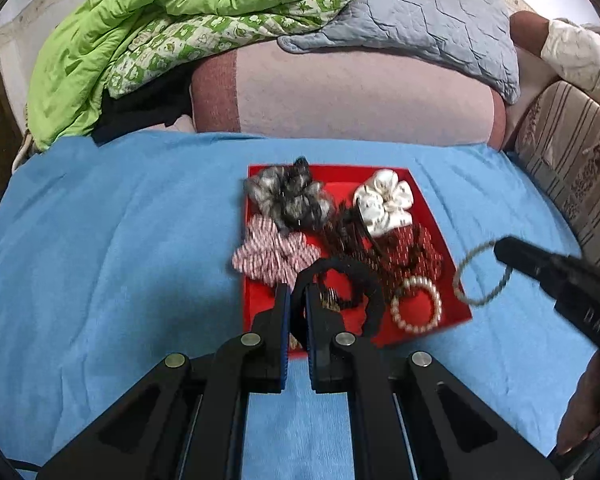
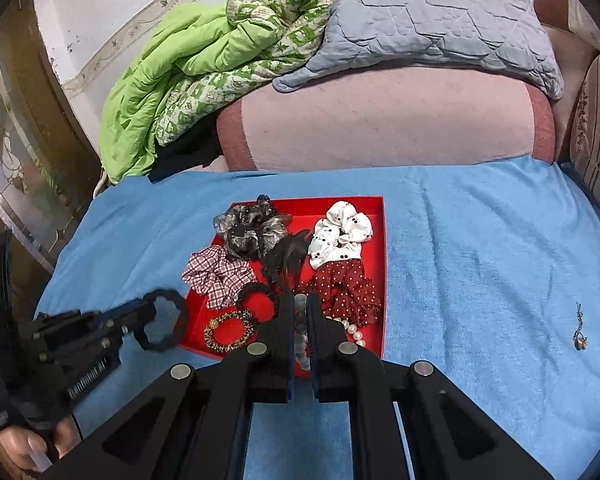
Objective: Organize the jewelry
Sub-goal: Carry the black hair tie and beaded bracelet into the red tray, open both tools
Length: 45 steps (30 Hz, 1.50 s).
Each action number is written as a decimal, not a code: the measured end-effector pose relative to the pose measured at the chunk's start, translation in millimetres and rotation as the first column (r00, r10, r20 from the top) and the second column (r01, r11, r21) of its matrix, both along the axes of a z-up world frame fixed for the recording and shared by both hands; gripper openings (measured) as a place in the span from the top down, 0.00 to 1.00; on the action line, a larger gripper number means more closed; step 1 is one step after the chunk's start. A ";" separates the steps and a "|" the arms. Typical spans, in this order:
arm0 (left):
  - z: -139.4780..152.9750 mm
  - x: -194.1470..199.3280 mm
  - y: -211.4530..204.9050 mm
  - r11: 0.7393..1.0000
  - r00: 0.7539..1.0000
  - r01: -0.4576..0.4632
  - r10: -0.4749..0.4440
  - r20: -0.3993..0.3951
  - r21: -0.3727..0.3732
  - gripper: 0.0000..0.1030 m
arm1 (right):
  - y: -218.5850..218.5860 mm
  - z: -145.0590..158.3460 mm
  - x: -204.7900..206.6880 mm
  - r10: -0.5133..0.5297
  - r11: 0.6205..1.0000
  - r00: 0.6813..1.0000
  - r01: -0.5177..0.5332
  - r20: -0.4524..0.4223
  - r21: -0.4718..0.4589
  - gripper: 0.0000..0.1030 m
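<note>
A red tray (image 1: 458,312) (image 2: 380,240) lies on the blue cloth and holds several scrunchies, a pearl bracelet (image 1: 416,304) and a beaded bracelet (image 2: 228,332). My left gripper (image 1: 297,292) is shut on a black wavy hair tie (image 1: 364,280), which hangs beside the tray's left edge in the right wrist view (image 2: 164,320). My right gripper (image 2: 300,300) is shut on a pale beaded bracelet (image 2: 301,332), held over the tray's near right side; it shows as a blurred ring in the left wrist view (image 1: 482,276). A small pendant chain (image 2: 579,330) lies on the cloth at right.
The blue cloth (image 2: 480,240) covers a bed. Behind it are a pink bolster (image 2: 380,120), a grey quilted pillow (image 2: 420,20) and a green quilt (image 2: 188,68). A striped cushion (image 1: 572,152) sits at the right edge.
</note>
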<state>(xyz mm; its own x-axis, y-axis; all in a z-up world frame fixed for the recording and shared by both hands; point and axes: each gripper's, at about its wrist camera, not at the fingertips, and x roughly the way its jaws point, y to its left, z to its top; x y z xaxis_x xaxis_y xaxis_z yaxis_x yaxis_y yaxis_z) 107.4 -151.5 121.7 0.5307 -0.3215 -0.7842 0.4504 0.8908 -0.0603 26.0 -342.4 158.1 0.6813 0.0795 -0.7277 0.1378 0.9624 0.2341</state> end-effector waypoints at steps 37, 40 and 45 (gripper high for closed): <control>-80.2 34.5 -50.6 0.994 0.990 0.105 -0.106 -0.095 -0.019 0.93 | -37.8 -108.2 207.8 -0.031 0.960 0.974 0.092 -0.224 0.266 0.93; -82.1 33.0 -51.5 0.994 0.990 0.107 -0.107 -0.093 -0.008 0.89 | -42.6 -114.9 203.8 -0.052 0.963 0.970 0.112 -0.238 0.246 0.93; -75.2 26.3 -49.6 0.995 0.994 0.095 -0.095 -0.056 -0.005 0.62 | -48.9 -114.7 196.7 -0.070 0.961 0.967 0.131 -0.246 0.242 0.88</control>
